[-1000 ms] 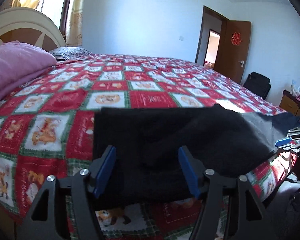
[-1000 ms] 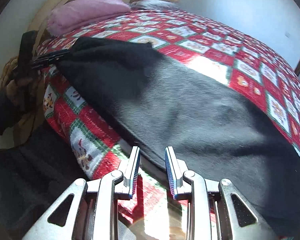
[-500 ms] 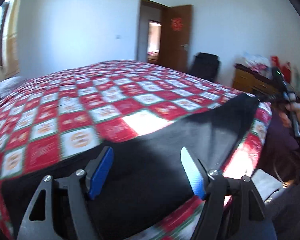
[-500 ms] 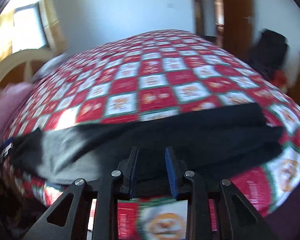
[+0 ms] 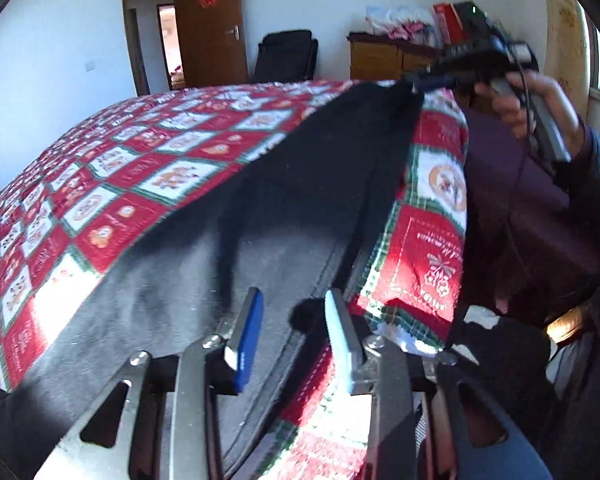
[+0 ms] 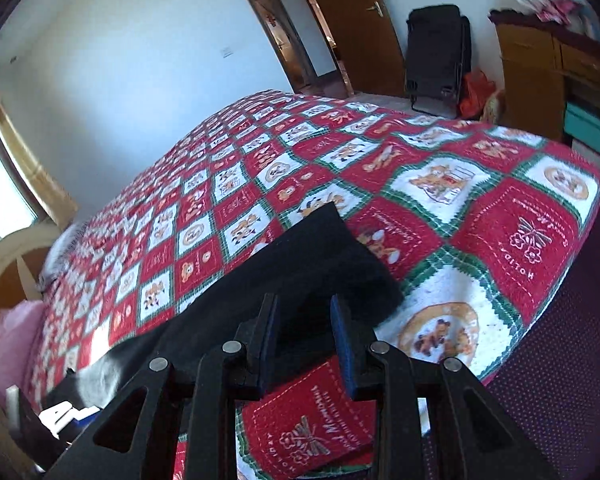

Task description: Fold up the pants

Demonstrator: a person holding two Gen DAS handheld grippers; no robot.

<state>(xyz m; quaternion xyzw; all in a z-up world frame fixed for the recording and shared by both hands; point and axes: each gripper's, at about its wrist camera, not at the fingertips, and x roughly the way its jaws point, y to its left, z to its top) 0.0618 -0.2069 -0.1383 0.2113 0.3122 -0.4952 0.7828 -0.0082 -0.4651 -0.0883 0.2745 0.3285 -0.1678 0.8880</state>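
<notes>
Black pants (image 5: 308, 200); left view alone shows hand (image 5: 540, 100).

Bed (image 5: 148, 168) carries everything; covered by a quilt (image 6: 420, 184) of red and white squares with green borders, cartoon figures and "Holiday" lettering in the squares; quilt drapes over the near edge and corner. Black pants (image 5: 300, 200) lie directly on the quilt, stretched long along the near edge; one end reaches the corner; sunlight greys the cloth at the other end. In the right wrist view, a pink pillow (image 6: 16, 340) lies at the head end, by a cream headboard (image 6: 8, 256).
</notes>
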